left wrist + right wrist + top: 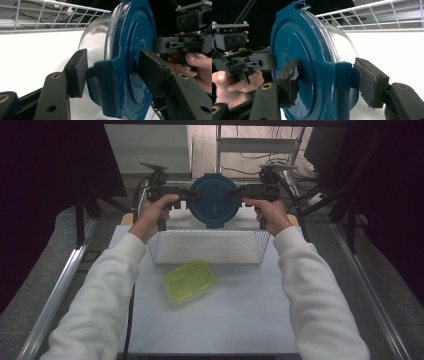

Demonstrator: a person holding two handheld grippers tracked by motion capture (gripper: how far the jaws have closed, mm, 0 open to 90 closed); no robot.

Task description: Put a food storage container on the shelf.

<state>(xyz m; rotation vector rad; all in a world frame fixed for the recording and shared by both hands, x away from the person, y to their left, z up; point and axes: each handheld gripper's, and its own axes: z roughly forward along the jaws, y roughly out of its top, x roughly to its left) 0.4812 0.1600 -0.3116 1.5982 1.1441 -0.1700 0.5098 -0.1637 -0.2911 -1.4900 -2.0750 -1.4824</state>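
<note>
A round clear container with a dark blue lid (214, 200) hangs on its side above the wire basket (156, 251), lid facing the person. My left gripper (192, 196) is shut on the lid's left latch tab (107, 85), one pad on the lid face and one behind the tab. My right gripper (235, 195) is shut on the opposite latch tab (344, 82) in the same way. The left gripper view has the right gripper (180, 45) beyond the lid (130, 50). In the right gripper view the left gripper (244, 62) sits past the lid (294, 45).
A lime-green lidded box (189, 280) lies on the white table (215, 330) just in front of the basket. Metal rails run along both table sides, and dark stands and cables crowd the back.
</note>
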